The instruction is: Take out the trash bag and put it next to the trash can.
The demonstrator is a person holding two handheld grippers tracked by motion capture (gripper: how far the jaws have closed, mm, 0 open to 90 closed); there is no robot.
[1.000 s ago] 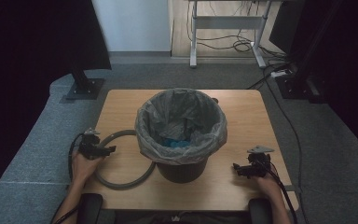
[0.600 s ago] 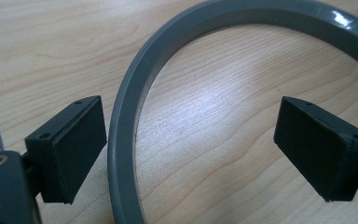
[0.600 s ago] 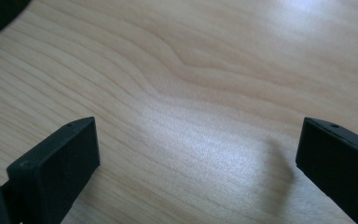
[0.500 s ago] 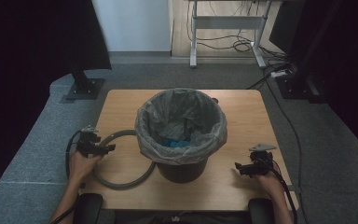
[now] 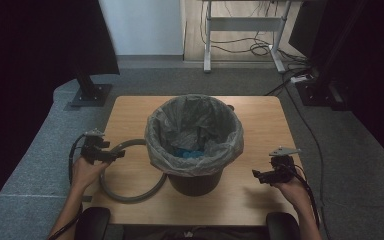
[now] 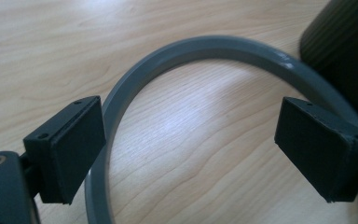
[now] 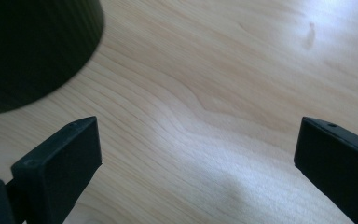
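Note:
A dark bin [image 5: 194, 180] lined with a grey plastic bag [image 5: 195, 131] stands mid-table, something blue at its bottom. A grey ring [image 5: 130, 192] lies flat on the wood to the bin's left, partly tucked behind the bin's base. My left gripper [image 5: 119, 154] hovers over the ring's near-left arc; in the left gripper view its jaws stand wide apart with the ring [image 6: 177, 51] curving between them, untouched. My right gripper [image 5: 258, 175] sits to the right of the bin, open over bare wood, the bin's wall [image 7: 32, 46] at the upper left of its view.
The wooden table [image 5: 260, 120] has bare room at the back and right. Grey padded flooring surrounds it. A black stand foot [image 5: 90, 92] sits off the far left corner, a desk frame [image 5: 240, 30] and cables behind.
Both hands have drawn back a little toward the table's near edge. The bin and the ring have not moved.

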